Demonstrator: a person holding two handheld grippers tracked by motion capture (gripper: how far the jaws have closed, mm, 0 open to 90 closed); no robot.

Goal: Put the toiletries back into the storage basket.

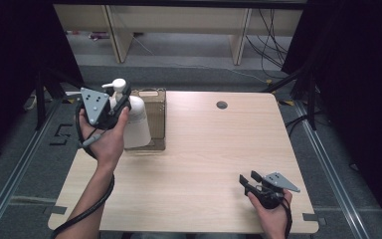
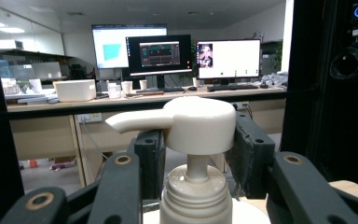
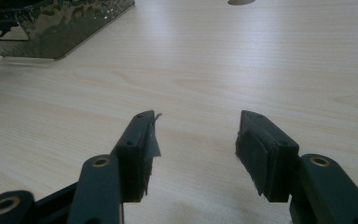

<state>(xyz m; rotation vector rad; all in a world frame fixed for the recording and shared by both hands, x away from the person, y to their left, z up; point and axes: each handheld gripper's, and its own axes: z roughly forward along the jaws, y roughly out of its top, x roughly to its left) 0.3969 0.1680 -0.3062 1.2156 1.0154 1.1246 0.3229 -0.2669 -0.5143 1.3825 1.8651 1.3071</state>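
Up off the worktop [image 1: 204, 149], white pump bottle [image 1: 135, 124] upright, long axis vertical, spout pointing left in the left gripper view. No readable label or brand. Clamped at the neck by left tool [image 2: 193, 154], beside a brown box [image 1: 155, 117]. Right tool [image 3: 196, 149] wide, holding nothing, low over the worktop's near right corner.

My white pump bottle [image 1: 135, 122] stands upright near the bench's far left corner. Its spout [image 2: 137, 120] points left, pump head [image 2: 200, 123] between my left jaws.
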